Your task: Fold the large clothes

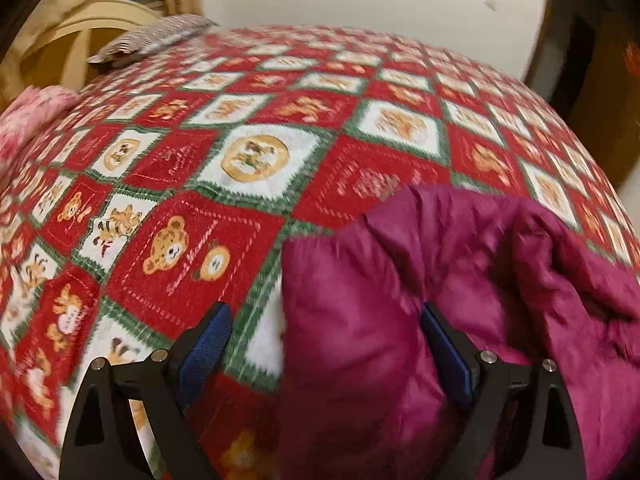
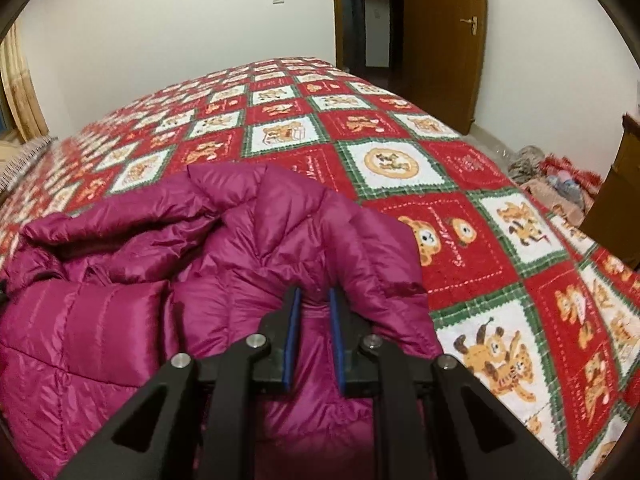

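A magenta quilted down jacket (image 2: 256, 240) lies crumpled on the bed near its front edge. In the right wrist view my right gripper (image 2: 314, 312) is shut on a narrow ridge of the jacket's fabric, its blue pads (image 2: 291, 332) close together. In the left wrist view the jacket (image 1: 500, 264) fills the lower right. My left gripper (image 1: 326, 344) stands wide open over the jacket's left edge. A puffy fold lies between the fingers, against the right pad (image 1: 444, 352), while the left pad (image 1: 206, 344) hangs clear over the bedspread.
The bed carries a red, white and green bear-print bedspread (image 2: 360, 152). A grey patterned pillow (image 1: 156, 36) and pink cloth (image 1: 28, 120) sit at its far left. A wooden door (image 2: 444, 40) and a clothes heap (image 2: 556, 180) on the floor are to the right.
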